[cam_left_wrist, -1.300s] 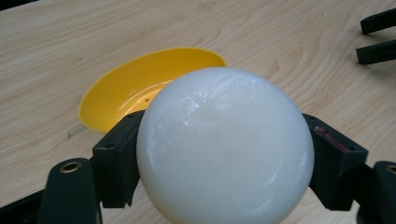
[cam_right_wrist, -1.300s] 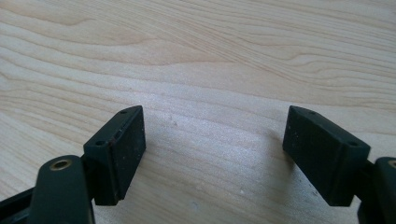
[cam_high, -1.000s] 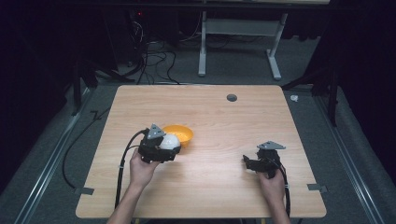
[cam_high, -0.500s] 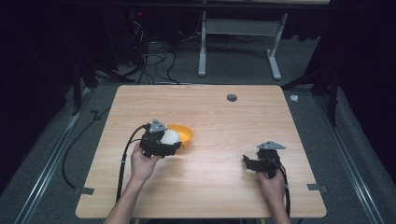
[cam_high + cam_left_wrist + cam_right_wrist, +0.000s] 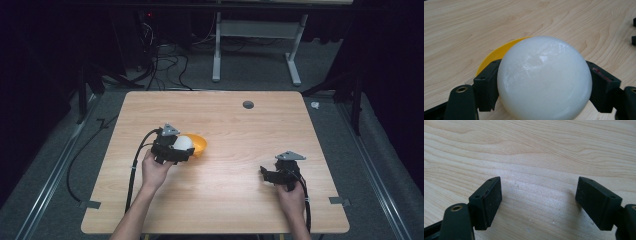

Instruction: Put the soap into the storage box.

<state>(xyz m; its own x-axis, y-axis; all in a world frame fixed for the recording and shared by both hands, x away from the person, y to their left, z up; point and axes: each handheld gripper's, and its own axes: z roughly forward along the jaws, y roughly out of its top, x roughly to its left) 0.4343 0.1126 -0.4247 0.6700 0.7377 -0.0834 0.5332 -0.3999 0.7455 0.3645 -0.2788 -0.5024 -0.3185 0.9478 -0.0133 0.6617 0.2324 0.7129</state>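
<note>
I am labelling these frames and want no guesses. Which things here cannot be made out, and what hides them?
- Round white dome-shaped object, left gripper view: its underside, cut off by the bottom edge.
- Shallow orange plastic bowl: its inside, hidden by the white object in both views.
- Small dark round spot on the light wooden table, high view: too small to identify.

White ball [image 5: 544, 78] clamped between left tongs [image 5: 544, 85], over near rim of orange bowl [image 5: 198, 145].
</note>
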